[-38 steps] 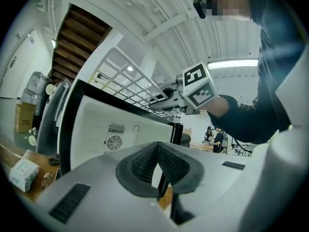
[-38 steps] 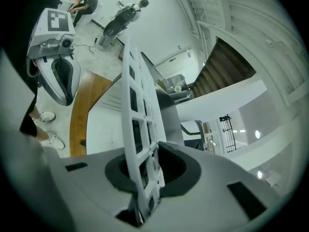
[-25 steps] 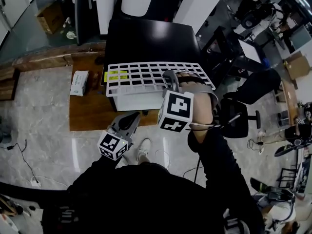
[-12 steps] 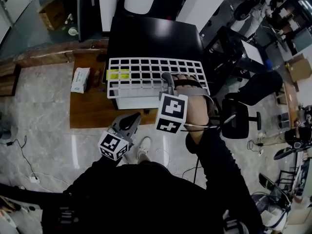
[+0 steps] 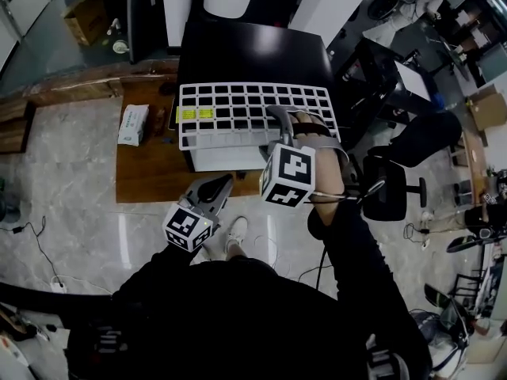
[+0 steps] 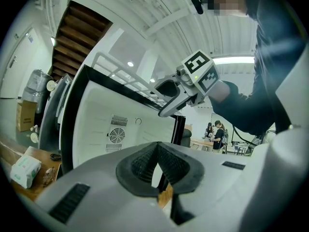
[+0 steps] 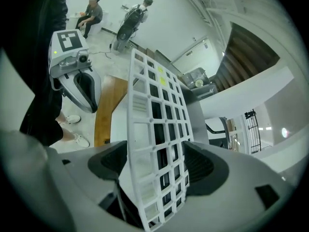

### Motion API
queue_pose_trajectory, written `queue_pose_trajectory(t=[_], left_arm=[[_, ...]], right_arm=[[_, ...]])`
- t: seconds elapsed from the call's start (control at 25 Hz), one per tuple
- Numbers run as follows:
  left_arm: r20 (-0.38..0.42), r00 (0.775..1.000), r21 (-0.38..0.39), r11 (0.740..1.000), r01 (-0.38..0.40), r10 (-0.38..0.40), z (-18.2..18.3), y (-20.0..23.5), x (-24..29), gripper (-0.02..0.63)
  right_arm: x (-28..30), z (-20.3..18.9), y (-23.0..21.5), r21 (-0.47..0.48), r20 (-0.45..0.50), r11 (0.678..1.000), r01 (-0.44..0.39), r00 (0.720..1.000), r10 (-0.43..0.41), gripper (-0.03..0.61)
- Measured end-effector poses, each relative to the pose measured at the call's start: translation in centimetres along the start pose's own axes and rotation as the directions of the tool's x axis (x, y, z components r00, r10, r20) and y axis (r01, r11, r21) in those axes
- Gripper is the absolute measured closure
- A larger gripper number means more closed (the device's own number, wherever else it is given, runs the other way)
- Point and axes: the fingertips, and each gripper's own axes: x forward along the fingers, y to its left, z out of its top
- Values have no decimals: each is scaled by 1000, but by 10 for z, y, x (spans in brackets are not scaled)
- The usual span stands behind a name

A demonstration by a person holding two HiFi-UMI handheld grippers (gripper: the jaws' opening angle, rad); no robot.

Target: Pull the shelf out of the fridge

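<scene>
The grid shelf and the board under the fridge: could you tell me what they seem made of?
The grid shelf looks like matte white moulded plastic, given its flat bars. The board seems wooden: brown with visible grain.

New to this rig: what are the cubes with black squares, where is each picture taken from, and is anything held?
No robot: a person holds a two-jaw gripper in each hand, and the marker cubes are part of them. The head view looks down from the person's head; the other two cameras ride on the grippers. A white grid shelf lies across the top of a black fridge on a wooden platform. The right gripper is opening its jaws, with the shelf's edge between them, pads off it. The left gripper is shut and empty.
</scene>
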Motion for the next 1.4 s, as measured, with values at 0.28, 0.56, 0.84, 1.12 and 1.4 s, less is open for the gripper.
queue_pose_trajectory(t=[0.28,0.56,0.84,1.12,1.4], left_arm=[[-3,1000,5,1000,-13,13,2,8,-4,607],[15,999,20,999,-39,39,18,19,-31,607],[22,1000,27,1000,2,-3,29,1,-65,607],[4,1000,55,998,7,-7,22,-14,-103,607],[-26,1000,65,998,19,-17,13,-22,-132,607]], right_arm=[[-58,14,-7,60,241,985,164,955,-174,209],[-96,38,16,428,456,884,188,800,-390,548],[-80,55,83,707,627,653,-272,667,-402,571],[-61,75,149,741,665,453,-496,633,-396,571],[-65,97,174,735,672,455,-502,628,-392,572]])
